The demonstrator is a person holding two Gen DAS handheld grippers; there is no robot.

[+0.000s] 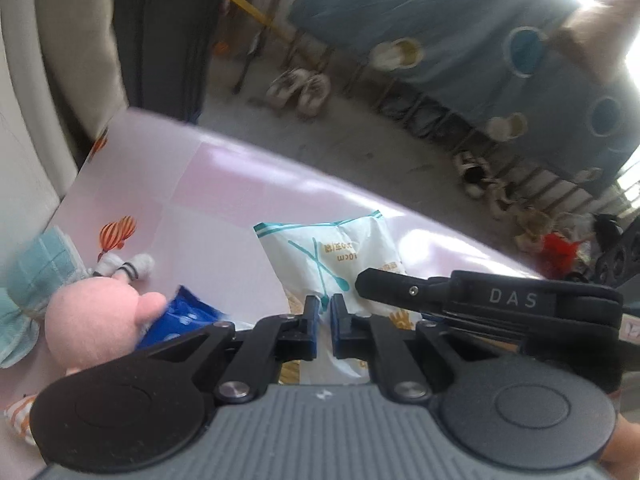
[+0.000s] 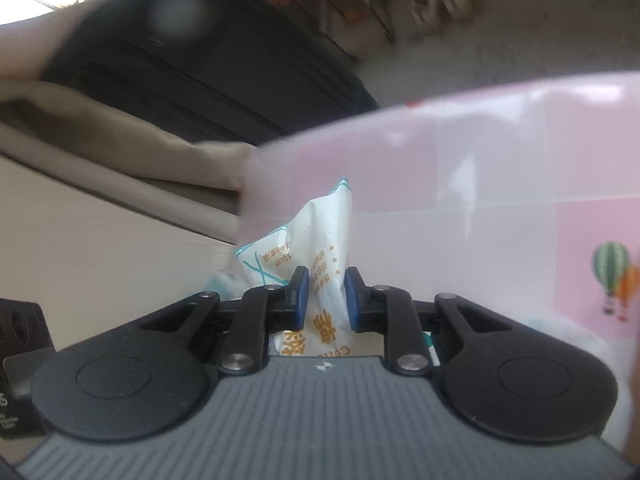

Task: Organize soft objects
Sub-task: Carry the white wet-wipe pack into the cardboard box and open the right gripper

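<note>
A white bag of cotton swabs (image 1: 332, 256) with teal print lies over the pink tablecloth (image 1: 208, 184). My left gripper (image 1: 326, 312) is shut at its near end, with bag film showing in the thin slit between the blue pads. From the right, a black finger (image 1: 384, 286) of my right gripper reaches onto the bag. In the right wrist view the bag (image 2: 320, 240) stands up crumpled, and my right gripper (image 2: 326, 300) is shut on it, pads pressing both sides. A pink plush toy (image 1: 92, 320) in blue clothing lies left of the bag.
A teal cloth (image 1: 36, 276) lies at the table's left edge beside the wall. Beyond the far table edge are a dark suitcase (image 1: 160, 32), shoes (image 1: 300, 88) on the floor and a blue patterned curtain (image 1: 460, 32). A black box (image 2: 16, 360) sits at the left.
</note>
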